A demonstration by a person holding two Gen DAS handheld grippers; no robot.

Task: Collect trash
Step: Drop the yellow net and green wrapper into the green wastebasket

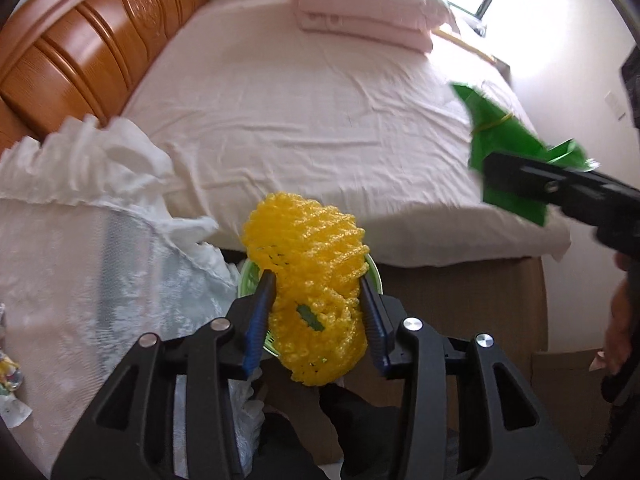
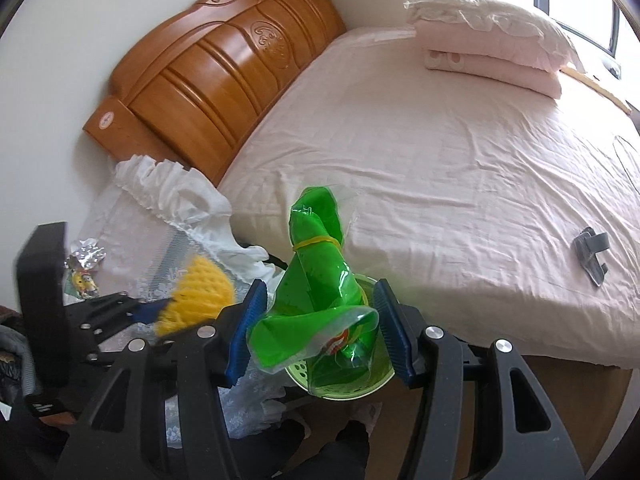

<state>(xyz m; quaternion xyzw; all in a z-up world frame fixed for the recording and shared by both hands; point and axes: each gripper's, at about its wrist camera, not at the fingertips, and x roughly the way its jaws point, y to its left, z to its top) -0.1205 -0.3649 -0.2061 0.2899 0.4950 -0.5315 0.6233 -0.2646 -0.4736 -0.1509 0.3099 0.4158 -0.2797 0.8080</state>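
Bed (image 2: 460,168) fills the upper frame in both views; bedside table w/ white lace cloth (image 1: 80,248) sits at 9 o'clock in left wrist view.

Green bin (image 2: 340,384) stands on the floor by the bed edge, betw. table and bed. It lies directly under both claws; only parts of its rim show.

Right claw (image 2: 320,328): narrow, holding green plastic wrapper (image 2: 320,280). Wrapper long axis runs approx. 12–6 o'clock, lower end over the bin mouth.

Left claw (image 1: 318,300): narrow, holding yellow foam net (image 1: 308,272). Net long axis approx. 12–6, bin rim (image 1: 248,280) showing behind it at 9 o'clock.

Judgement: both loads sit above the bin. Right claw looks nearer centre of bin mouth; release straight down, one arm at a time.

Grey clip-like item (image 2: 592,248) lies on the bed at 3 o'clock, well apart; small wrappers (image 2: 84,268) lie on the table.
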